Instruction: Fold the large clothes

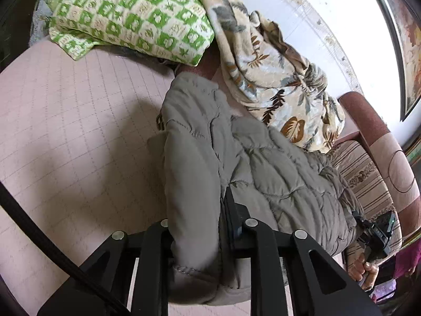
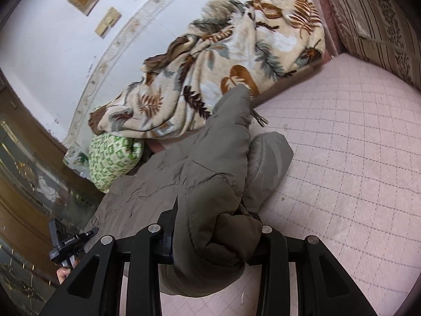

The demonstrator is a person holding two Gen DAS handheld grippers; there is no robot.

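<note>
We hold a grey-green quilted jacket up off the bed w/ both tongs, one at each end of its near edge.

Left tongs: jaws drawn nearly together, clamped on a thin fold of the jacket. Fabric drapes over & between the black fingers, and a stitched hem hangs below them. From this view the jacket runs away toward the upper right, puffy quilting facing us.

Right tongs: clamped on a thicker bunch of jacket, so the jaws stand partly apart w/ the wad filling the gap. Bunched cloth spills down over the front of the tongs. One part of the jacket rises to a point ahead of them, another lies on the bed just right of it.

Each wrist view catches the other tongs at the far end of the jacket: right one at the lower right in the left view w/ a hand on its grip, left one at the lower left in the right view.

Bed cover is pale pink w/ a quilted grid. Behind the jacket lies a crumpled leaf-print blanket, and next to that a green-and-cream checked pillow. A striped cushion sits at the bed's edge against a padded headboard. White tiled wall behind.
</note>
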